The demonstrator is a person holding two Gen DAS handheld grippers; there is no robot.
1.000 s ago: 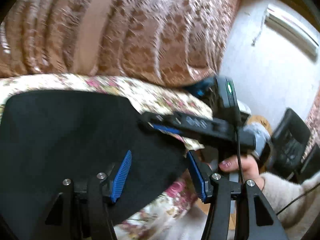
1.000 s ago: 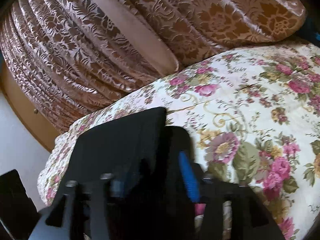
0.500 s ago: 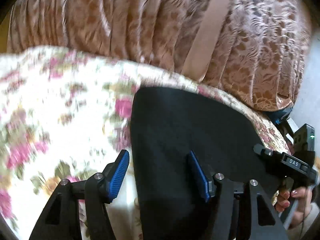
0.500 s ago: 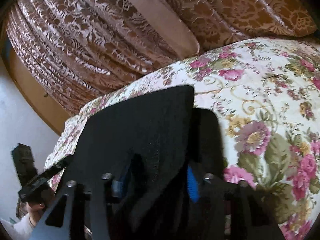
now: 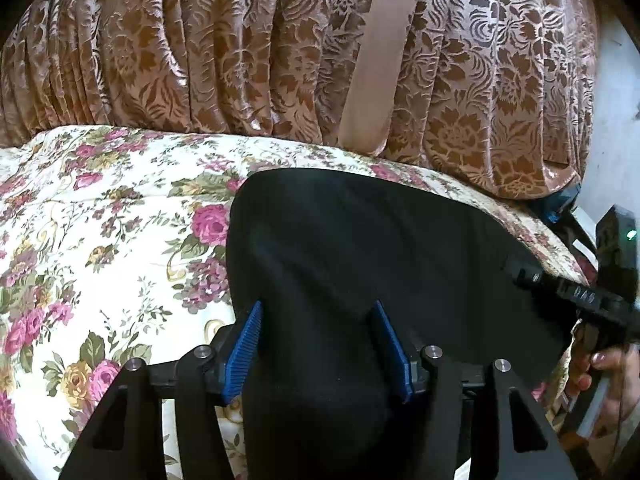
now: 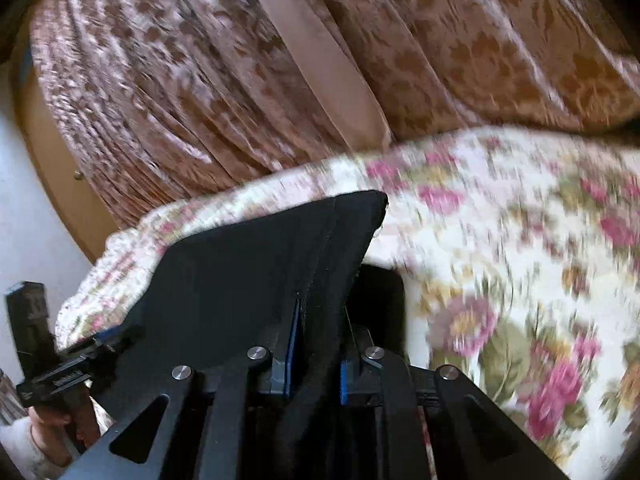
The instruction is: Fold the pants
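The black pants (image 5: 360, 256) lie folded on the floral bedspread (image 5: 100, 220). My left gripper (image 5: 316, 336) is open, its blue pads (image 5: 244, 344) spread over the near left part of the pants. In the right wrist view my right gripper (image 6: 316, 344) is shut on a raised edge of the pants (image 6: 280, 256), which drapes up over the fingers to a lifted corner. The right gripper's body (image 5: 576, 296) and the holding hand show at the right edge of the left wrist view.
A brown floral curtain (image 5: 280, 48) with a plain tan band hangs behind the bed. A wooden frame (image 6: 52, 152) and white wall stand at the left of the right wrist view. The left gripper's body (image 6: 52, 372) shows at its lower left.
My left gripper has swung left over the bedspread and settled over the pants' left part. My right gripper has closed on the pants' edge and lifted it, the view now blurred with motion.
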